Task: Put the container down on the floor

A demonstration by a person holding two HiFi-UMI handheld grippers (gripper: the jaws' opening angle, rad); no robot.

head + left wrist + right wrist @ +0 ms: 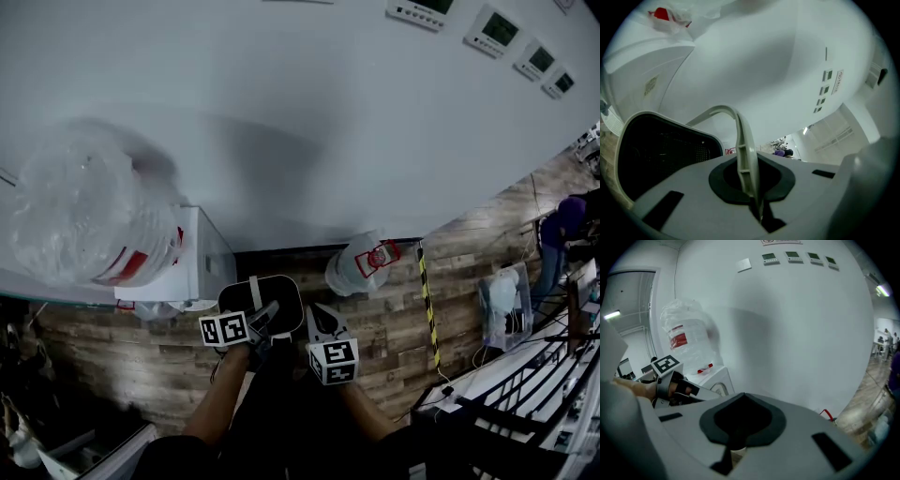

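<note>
The left gripper (pixel 261 321) has its jaws closed on the thin pale handle (pixel 746 157) of the container (pixel 267 292). In the left gripper view the handle strip stands on edge in the seam between the two jaws, rises out of the dark recess, and arcs over to the left. There it meets the container (pixel 661 157), a dark-lined tub with a pale rim. The container body therefore lies beyond and to the left of the left jaws, not between them; only the handle is clamped. In the head view the container sits just ahead of both grippers, over the wood-plank floor (pixel 394 323) and close to the base of the white dispenser (pixel 202 258). Contact with the floor cannot be determined. The right gripper (pixel 321 323) is just beside the container's right edge. In the right gripper view its jaws (pixel 736 439) are brought together with no object clearly held (a small pale patch at the bottom of the seam cannot be identified). That view also shows the left gripper (pixel 670 380) to the left. A wrapped water jug (pixel 89 220) stands on the dispenser. A second bottle (pixel 361 264) lies on the floor against the white wall (pixel 328 112).
</note>
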